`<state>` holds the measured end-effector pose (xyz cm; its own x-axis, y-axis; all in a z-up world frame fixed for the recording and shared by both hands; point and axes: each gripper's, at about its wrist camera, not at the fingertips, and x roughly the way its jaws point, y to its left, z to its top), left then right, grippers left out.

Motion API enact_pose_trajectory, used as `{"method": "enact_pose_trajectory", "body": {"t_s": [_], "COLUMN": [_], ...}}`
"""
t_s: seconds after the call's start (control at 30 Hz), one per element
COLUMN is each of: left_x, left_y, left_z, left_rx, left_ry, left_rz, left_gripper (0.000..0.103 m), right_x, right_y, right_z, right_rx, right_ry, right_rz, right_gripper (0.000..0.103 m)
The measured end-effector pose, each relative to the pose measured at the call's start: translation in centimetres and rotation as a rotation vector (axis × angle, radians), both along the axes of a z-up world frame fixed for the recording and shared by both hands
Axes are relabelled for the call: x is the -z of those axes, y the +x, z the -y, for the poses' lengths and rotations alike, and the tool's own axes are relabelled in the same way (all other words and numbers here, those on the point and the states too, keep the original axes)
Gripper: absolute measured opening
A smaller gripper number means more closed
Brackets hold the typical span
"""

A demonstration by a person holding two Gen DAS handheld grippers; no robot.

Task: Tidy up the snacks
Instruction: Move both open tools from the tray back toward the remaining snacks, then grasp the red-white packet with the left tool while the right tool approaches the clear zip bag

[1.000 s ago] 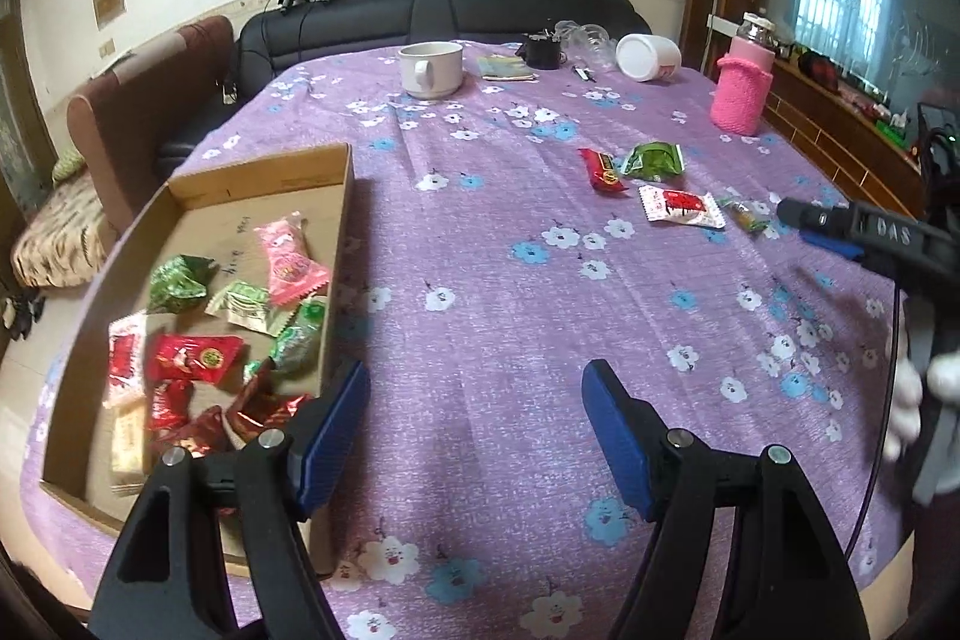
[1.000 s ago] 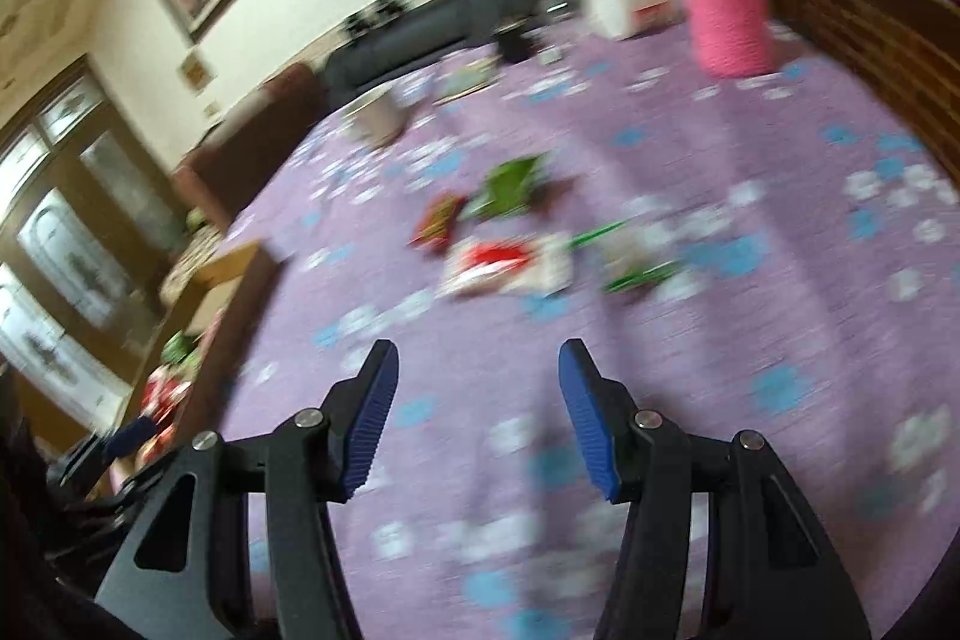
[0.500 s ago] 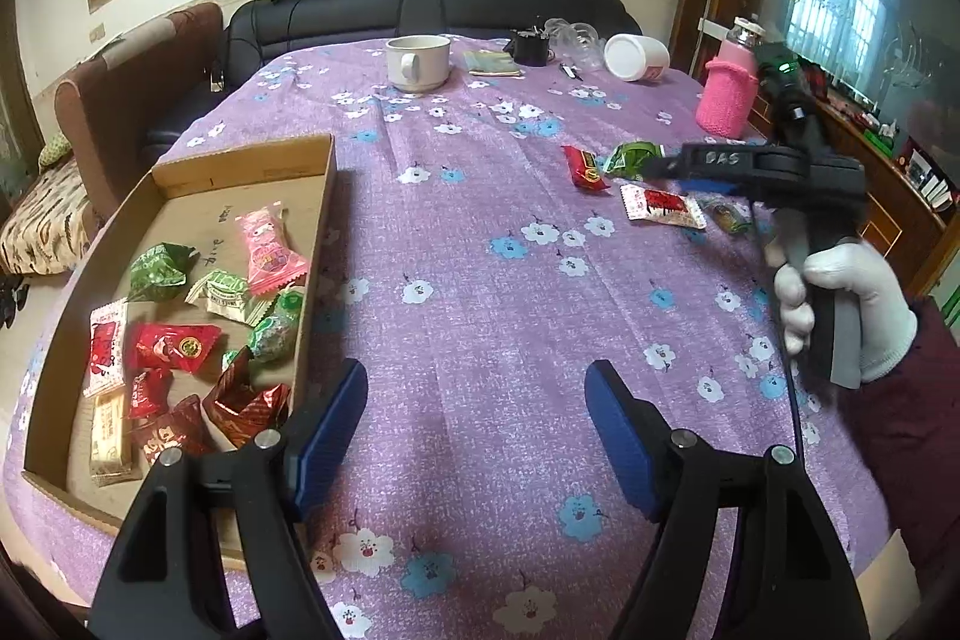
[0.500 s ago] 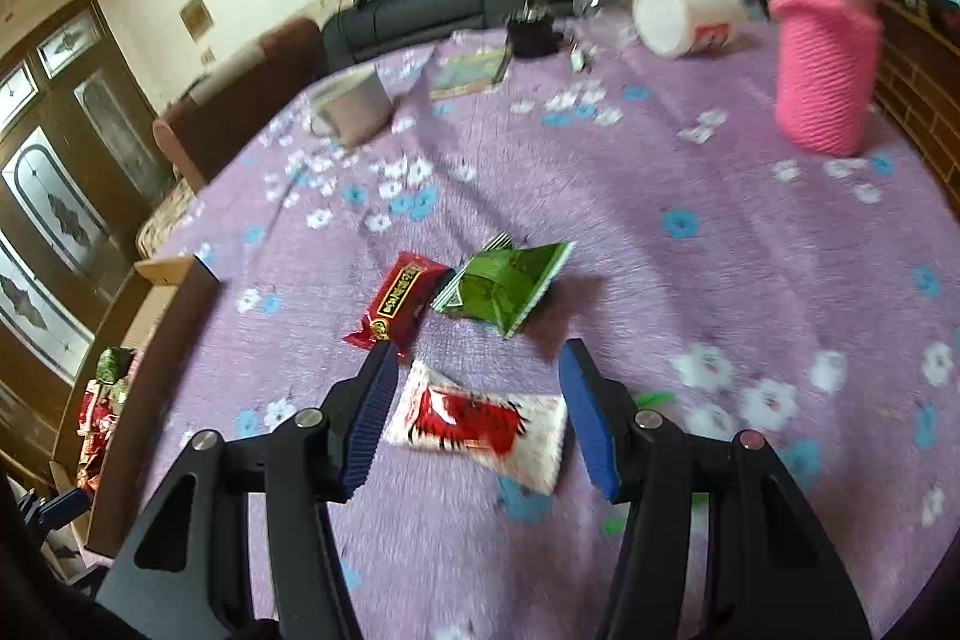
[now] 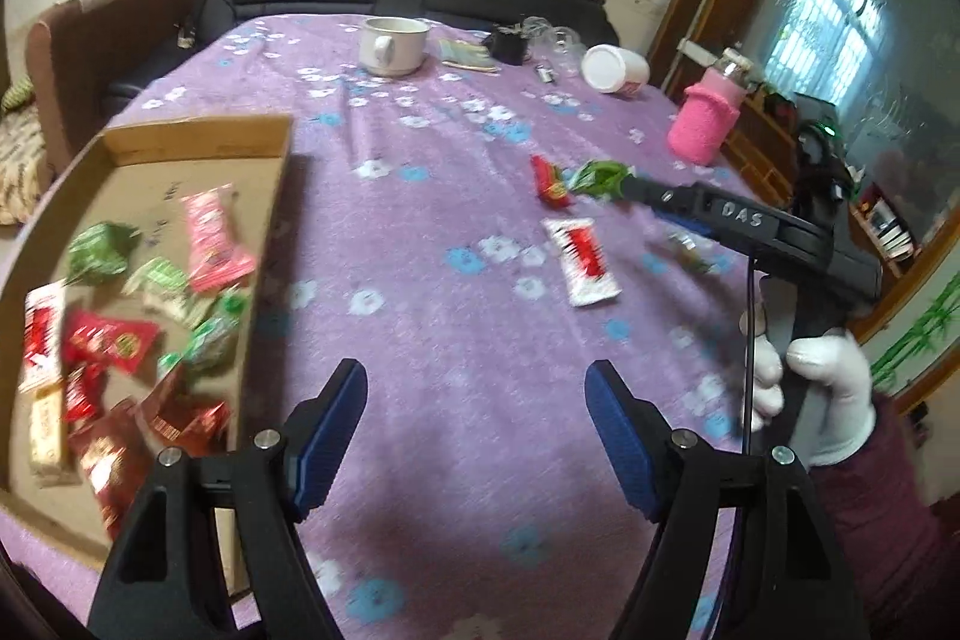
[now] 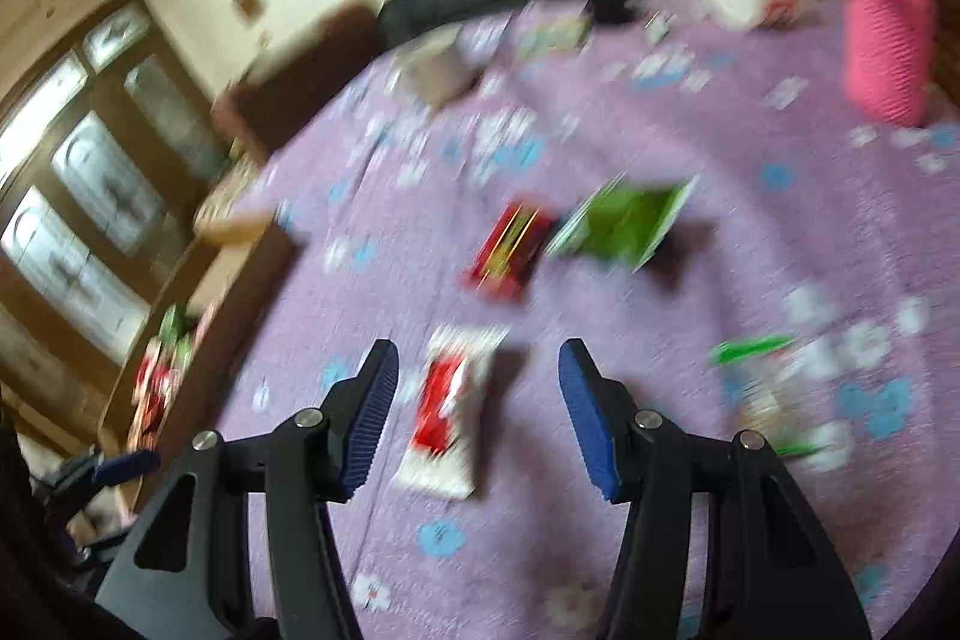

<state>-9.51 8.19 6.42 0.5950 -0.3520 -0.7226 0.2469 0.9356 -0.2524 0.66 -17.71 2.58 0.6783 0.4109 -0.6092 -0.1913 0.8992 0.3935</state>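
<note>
Centrally, a flat, crinkly white-and-red snack packet is seen lying on the flowered purple cloth, framed by the right gripper, jaws parted and untouched; the left gripper is held wide and empty beside the cardboard tray, bare cloth around

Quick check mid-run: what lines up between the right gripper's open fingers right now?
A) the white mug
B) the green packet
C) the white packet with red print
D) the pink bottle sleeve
C: in the right wrist view the white packet with red print lies on the purple cloth between the open fingers of the right gripper, untouched.
</note>
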Motion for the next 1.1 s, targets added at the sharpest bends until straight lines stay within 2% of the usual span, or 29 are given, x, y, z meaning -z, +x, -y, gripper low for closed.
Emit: {"method": "enact_pose_trajectory", "body": {"t_s": [0.1, 0.17, 0.23, 0.37, 0.57, 0.67, 0.77, 0.83, 0.93, 0.97, 1.0, 1.1], "left_x": [-0.3, -0.1, 0.3, 1.8, 3.8, 4.7, 4.8, 5.0, 5.1, 4.9, 4.8, 4.7], "left_y": [1.4, 2.8, 3.9, 6.8, 9.6, 10.7, 10.9, 10.7, 10.3, 10.2, 10.2, 10.3], "left_z": [1.2, 2.4, 3.5, 6.9, 10.6, 11.3, 12.0, 12.7, 13.2, 12.9, 12.6, 11.7], "left_rx": [0.045, 0.06, 0.069, 0.104, 0.142, 0.151, 0.154, 0.16, 0.171, 0.182, 0.184, 0.175], "left_ry": [-0.052, -0.083, -0.091, -0.042, 0.054, 0.073, 0.124, 0.188, 0.248, 0.225, 0.208, 0.167], "left_rz": [-0.016, -0.038, -0.053, -0.085, -0.085, -0.1, -0.069, -0.038, 0.001, 0.002, -0.006, -0.025], "left_gripper": [0.075, 0.075, 0.075, 0.075, 0.075, 0.075, 0.073, 0.071, 0.048, 0.034, 0.028, 0.027], "right_x": [-1.9, -2.0, -1.4, 0.8, 1.6, 2.0, 2.4, 3.0, 3.2, 3.3, 3.3, 3.3], "right_y": [-0.7, -0.9, -1.3, -1.6, -1.2, -1.0, -0.8, -0.4, -0.2, -0.2, -0.2, -0.4], "right_z": [3.4, 5.4, 6.6, 7.0, 5.8, 5.3, 4.9, 4.5, 4.5, 4.5, 4.5, 4.7], "right_rx": [0.125, 0.184, 0.208, 0.191, 0.144, 0.121, 0.111, 0.107, 0.09, 0.089, 0.089, 0.093], "right_ry": [-0.015, -0.036, -0.043, -0.085, -0.13, -0.157, -0.173, -0.199, -0.193, -0.191, -0.187, -0.171], "right_rz": [0.074, 0.07, 0.05, -0.011, -0.042, -0.051, -0.071, -0.099, -0.109, -0.112, -0.11, -0.106], "right_gripper": [0.059, 0.066, 0.066, 0.066, 0.065, 0.05, 0.05, 0.05, 0.048, 0.042, 0.041, 0.039]}}
